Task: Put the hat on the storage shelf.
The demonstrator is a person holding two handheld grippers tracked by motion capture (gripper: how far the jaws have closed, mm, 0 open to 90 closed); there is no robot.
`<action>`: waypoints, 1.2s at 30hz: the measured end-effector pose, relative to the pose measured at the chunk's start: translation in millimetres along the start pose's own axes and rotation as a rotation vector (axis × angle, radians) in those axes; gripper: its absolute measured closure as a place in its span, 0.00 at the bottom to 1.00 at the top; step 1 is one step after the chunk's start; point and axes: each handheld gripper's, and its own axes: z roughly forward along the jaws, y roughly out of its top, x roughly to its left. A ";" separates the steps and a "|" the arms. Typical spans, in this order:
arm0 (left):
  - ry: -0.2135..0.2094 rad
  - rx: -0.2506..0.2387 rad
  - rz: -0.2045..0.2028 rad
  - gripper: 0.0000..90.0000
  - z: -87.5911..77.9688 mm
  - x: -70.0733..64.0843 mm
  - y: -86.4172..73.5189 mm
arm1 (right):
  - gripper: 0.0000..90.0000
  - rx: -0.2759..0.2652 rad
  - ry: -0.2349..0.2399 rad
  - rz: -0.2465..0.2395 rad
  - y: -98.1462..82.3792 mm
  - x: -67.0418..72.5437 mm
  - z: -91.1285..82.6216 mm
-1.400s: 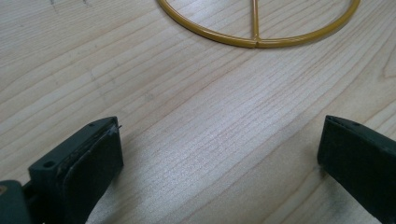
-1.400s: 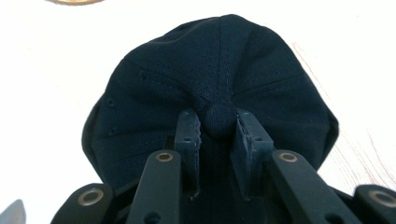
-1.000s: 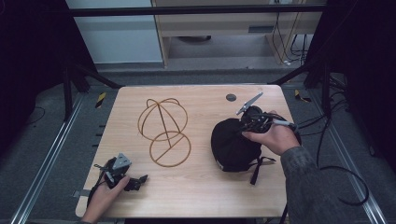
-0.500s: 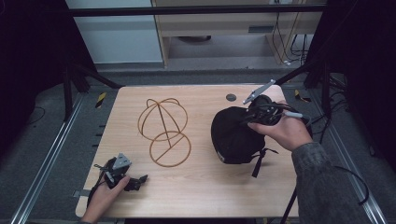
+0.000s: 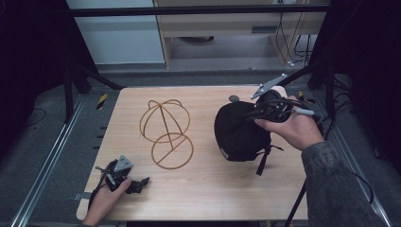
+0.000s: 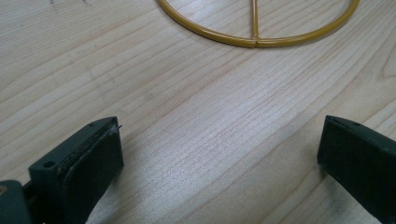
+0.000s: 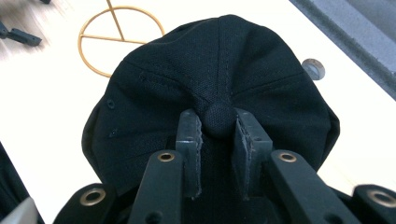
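Black fabric baseball cap (image 5: 239,132) right of centre in the high view, crown lifted off the pale wooden table (image 5: 208,189), thin strap dangling below it toward the lower right. In the right gripper view, round button at the top of the crown (image 7: 218,119) pinched between the two black jaws, seams fanning out from it across the upper half of the frame. Right gripper (image 7: 217,135) closed on that button; in the high view seen at the upper right of the cap (image 5: 272,108), gripped by the person's right hand (image 5: 293,127), grey-sleeved forearm coming in from the lower right corner.

Left of the cap, near the centre of the high view, gold wire hat stand (image 5: 168,132): a flat ring with a cross bar lying on the table, and a domed wire frame rising behind it. Same ring at the top of the left gripper view (image 6: 257,39) and at the upper left of the right gripper view (image 7: 119,39).

Small dark round disc (image 5: 233,98) on the table near its far edge, just above the cap.

Left gripper (image 5: 142,182) at the lower left of the high view, resting low on the table in the person's left hand (image 5: 105,201), well apart from the cap. Jaws spread wide in the left gripper view, bare wood grain between them.
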 end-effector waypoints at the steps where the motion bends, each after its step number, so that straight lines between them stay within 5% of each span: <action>1: 0.001 0.000 0.000 0.00 0.0 0.0 0.0 | 0.82 -0.004 -0.001 -0.002 0.9 0.0 -1.6; 21: 0.000 0.000 -0.001 0.00 0.0 -0.1 0.0 | 0.82 -0.087 -0.011 -0.013 15.0 3.7 -28.4; 36: 0.001 0.000 -0.001 0.00 0.0 -0.1 0.0 | 0.82 -0.082 -0.012 -0.058 33.0 16.0 -37.7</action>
